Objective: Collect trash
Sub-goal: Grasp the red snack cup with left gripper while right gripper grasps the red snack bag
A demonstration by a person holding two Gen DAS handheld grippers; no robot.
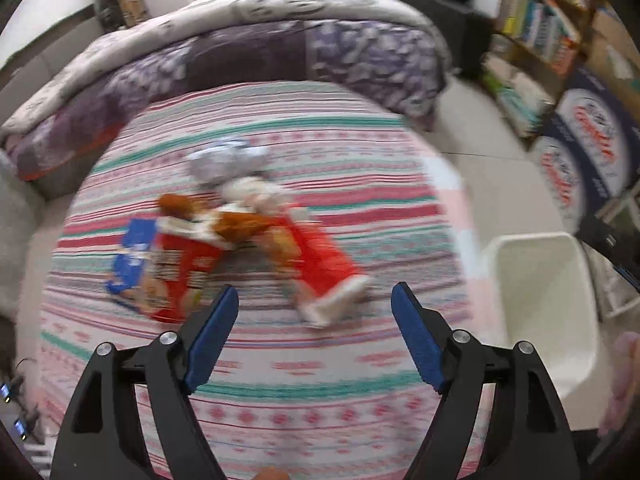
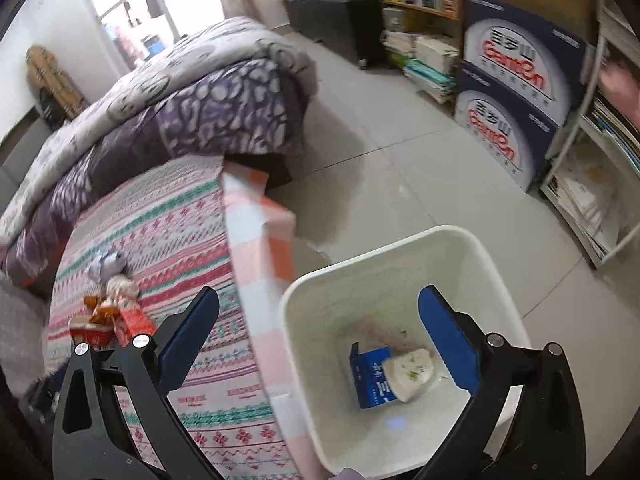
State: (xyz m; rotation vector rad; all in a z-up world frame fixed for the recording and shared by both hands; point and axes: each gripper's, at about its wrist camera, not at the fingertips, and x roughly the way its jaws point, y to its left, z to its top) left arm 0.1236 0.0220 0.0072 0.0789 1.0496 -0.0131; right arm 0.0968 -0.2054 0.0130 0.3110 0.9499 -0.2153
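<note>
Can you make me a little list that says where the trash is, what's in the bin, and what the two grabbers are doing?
Place: bed with a striped cover, white bin on the floor beside it
Trash on bed: red wrappers, a crumpled grey wrapper, lying in one pile
In bin: blue carton, a pale packet leaning on it
Left gripper: open, empty, over the bed near the pile
Right gripper: open, empty, above the bin's rim
</note>
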